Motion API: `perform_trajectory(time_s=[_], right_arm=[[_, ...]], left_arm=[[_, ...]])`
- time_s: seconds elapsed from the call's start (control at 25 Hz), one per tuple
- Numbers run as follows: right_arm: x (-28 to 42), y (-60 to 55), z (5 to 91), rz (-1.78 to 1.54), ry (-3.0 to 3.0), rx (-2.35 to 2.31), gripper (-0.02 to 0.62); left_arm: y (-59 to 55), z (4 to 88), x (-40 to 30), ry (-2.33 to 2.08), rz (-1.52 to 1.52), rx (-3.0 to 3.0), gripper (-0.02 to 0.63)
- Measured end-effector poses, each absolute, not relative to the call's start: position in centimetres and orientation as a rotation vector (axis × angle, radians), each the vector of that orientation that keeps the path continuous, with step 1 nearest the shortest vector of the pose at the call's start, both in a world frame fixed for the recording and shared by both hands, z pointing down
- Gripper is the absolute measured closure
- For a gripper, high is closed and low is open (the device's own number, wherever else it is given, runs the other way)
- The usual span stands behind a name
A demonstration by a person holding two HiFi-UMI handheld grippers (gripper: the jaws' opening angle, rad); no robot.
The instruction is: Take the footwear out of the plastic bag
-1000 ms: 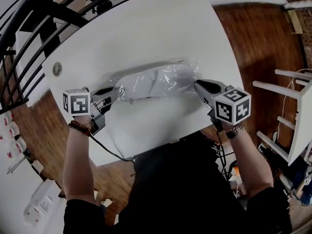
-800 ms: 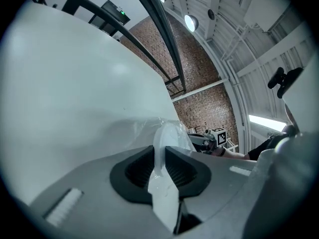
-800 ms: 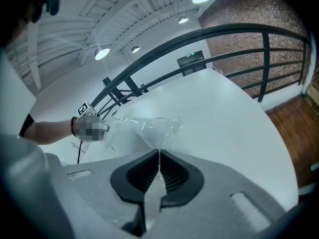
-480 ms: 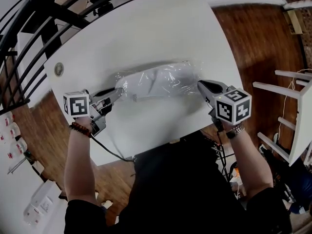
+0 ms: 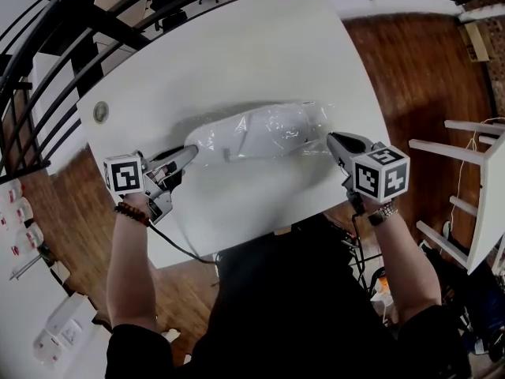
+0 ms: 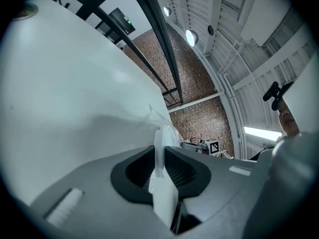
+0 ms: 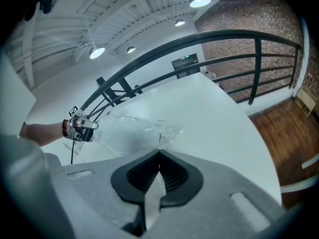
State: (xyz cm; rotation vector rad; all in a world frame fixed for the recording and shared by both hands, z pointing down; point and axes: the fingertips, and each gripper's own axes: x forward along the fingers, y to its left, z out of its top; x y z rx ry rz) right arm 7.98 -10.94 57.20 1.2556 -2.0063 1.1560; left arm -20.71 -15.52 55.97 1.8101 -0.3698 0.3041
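Head view, crinkled clear bag (image 5: 304, 123) (pale footwear (image 5: 241, 136) inside), hand-held grippers (image 5: 192, 150) (image 5: 331, 137) pinching both ends.

Bright, even light from ceiling lamps (image 7: 199, 0), glints on the plastic bag (image 5: 264, 131), fisheye-warped, dark edges.

Table (image 5: 237, 61) showing plain white, plastic bag (image 5: 296, 125) on table appearing clear and glossy, footwear (image 5: 248, 129) inside reading white, left gripper (image 5: 191, 149) and right gripper (image 5: 331, 138) showing grey with black-and-white marker cubes, floor (image 5: 426, 61) beside table showing reddish-brown wood.
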Motion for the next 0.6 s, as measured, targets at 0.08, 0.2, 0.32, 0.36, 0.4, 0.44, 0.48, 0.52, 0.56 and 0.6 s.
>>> perform_trajectory(time_s=[0.08, 0.2, 0.32, 0.36, 0.4, 0.44, 0.48, 0.52, 0.56, 0.6], right_arm=[[8.2, -10.9, 57.0, 1.152, -2.004, 1.26, 0.601], [8.6, -10.8, 57.0, 1.146, -1.998, 1.267, 0.601], [9.2, -10.8, 56.8, 1.14, -1.992, 1.277, 0.602], [9.5, -10.8, 56.8, 1.139, -1.99, 1.28, 0.601], [9.8, -10.8, 56.7, 1.138, -1.989, 1.283, 0.603], [10.1, -10.7, 56.7, 1.137, -1.987, 1.286, 0.601], [10.3, -10.7, 56.6, 1.134, -1.985, 1.289, 0.603], [10.4, -10.7, 56.5, 1.132, -1.984, 1.293, 0.602], [10.6, -10.6, 56.4, 1.13, -1.982, 1.297, 0.603], [10.8, -10.6, 56.3, 1.128, -1.982, 1.301, 0.602]], left_arm=[[-15.5, 56.0, -21.1, -0.382, 0.3, 1.814, 0.528], [-15.2, 55.8, -21.4, -0.393, 0.276, 1.8, 0.528], [-14.9, 55.5, -21.6, -0.401, 0.246, 1.784, 0.528], [-14.9, 55.4, -21.6, -0.406, 0.243, 1.786, 0.528], [-14.8, 55.2, -21.6, -0.41, 0.227, 1.772, 0.528], [-14.6, 55.0, -21.4, -0.412, 0.2, 1.744, 0.528], [-14.4, 54.7, -21.3, -0.415, 0.175, 1.72, 0.528], [-14.2, 54.5, -21.4, -0.418, 0.159, 1.707, 0.528], [-14.1, 54.4, -21.6, -0.422, 0.149, 1.703, 0.528], [-14.0, 54.2, -21.7, -0.427, 0.141, 1.703, 0.528]])
